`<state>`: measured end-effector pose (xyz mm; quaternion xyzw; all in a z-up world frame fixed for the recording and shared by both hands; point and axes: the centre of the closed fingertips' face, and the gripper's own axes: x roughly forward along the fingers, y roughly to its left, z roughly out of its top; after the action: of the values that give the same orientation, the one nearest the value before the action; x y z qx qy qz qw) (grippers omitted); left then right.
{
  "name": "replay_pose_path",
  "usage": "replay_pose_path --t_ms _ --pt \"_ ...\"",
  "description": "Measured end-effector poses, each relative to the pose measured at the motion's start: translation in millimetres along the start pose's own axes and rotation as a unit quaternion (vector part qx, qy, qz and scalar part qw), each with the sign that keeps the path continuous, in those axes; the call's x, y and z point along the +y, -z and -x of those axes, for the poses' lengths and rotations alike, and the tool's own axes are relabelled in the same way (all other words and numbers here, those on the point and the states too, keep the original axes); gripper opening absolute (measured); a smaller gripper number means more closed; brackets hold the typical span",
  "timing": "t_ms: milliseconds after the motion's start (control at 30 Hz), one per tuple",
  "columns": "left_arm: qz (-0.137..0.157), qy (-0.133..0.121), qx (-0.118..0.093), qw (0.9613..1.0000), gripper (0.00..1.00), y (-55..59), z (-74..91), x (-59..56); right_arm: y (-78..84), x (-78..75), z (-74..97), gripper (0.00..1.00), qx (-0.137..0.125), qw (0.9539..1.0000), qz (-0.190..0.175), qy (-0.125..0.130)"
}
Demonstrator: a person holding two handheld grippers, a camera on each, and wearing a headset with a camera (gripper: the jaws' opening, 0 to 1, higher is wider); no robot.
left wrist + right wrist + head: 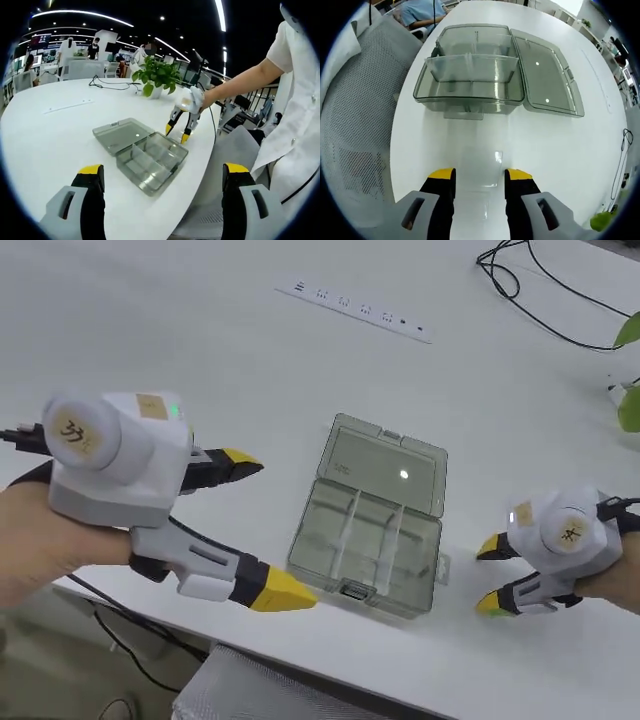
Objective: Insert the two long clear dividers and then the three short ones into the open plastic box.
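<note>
The open plastic box [368, 550] sits close to the near edge of the white table [200, 360], with its lid [385, 465] laid flat on the far side. Two long clear dividers [347, 528] stand inside, running near to far. A small clear piece [441, 566] lies against its right wall, perhaps a short divider. The left gripper [268, 527] hovers left of the box, jaws spread wide and empty. The right gripper [491, 575] hangs to the box's right, jaws parted too and holding nothing. A power strip [355, 310] lies far back.

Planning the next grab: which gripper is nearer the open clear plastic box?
Right, probably. The right gripper is just beside the clear plastic box; the left gripper hangs farther off, opposite.
</note>
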<state>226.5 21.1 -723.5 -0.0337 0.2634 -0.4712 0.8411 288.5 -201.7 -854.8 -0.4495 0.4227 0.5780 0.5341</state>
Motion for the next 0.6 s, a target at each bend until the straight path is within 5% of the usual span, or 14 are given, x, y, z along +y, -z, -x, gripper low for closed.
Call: replay_pose_path --t_ms 600 --pt "-0.001 -0.001 -0.004 1.0000 1.00 -2.0 1.6 1.5 -1.0 1.4 -0.2 0.33 -0.001 0.9999 0.002 0.011"
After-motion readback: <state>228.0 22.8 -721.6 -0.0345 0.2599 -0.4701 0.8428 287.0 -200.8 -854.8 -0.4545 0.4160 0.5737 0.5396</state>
